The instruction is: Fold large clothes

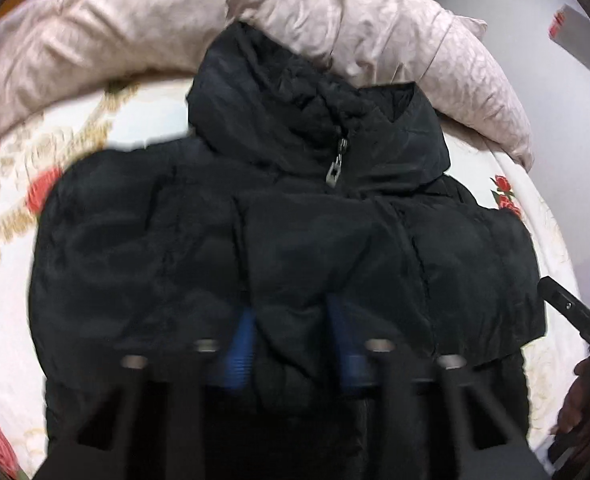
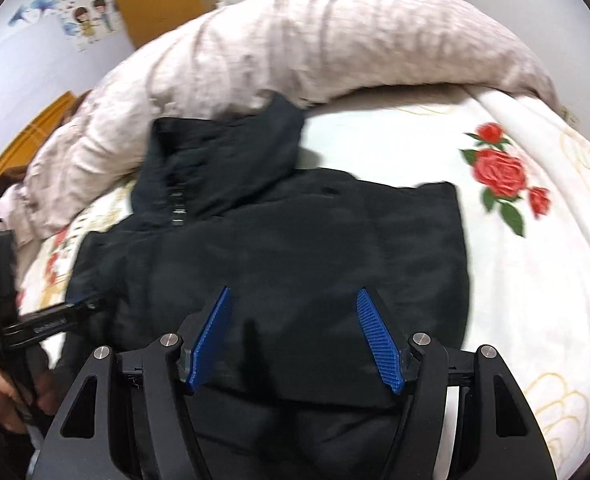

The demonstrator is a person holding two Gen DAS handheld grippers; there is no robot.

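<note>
A black padded jacket lies on the bed, front up, its hood toward the pillows and its grey zipper pull at the collar. Both sleeves lie folded in over the chest. My left gripper is over the lower middle of the jacket with a fold of the fabric between its blue pads; the view is blurred. My right gripper is open and empty above the jacket's right side, blue pads wide apart. The left gripper's body shows at the left edge.
A pale pink crumpled duvet is heaped at the head of the bed behind the hood. The white sheet with red roses is bare to the right of the jacket. The right gripper's body is at the jacket's right edge.
</note>
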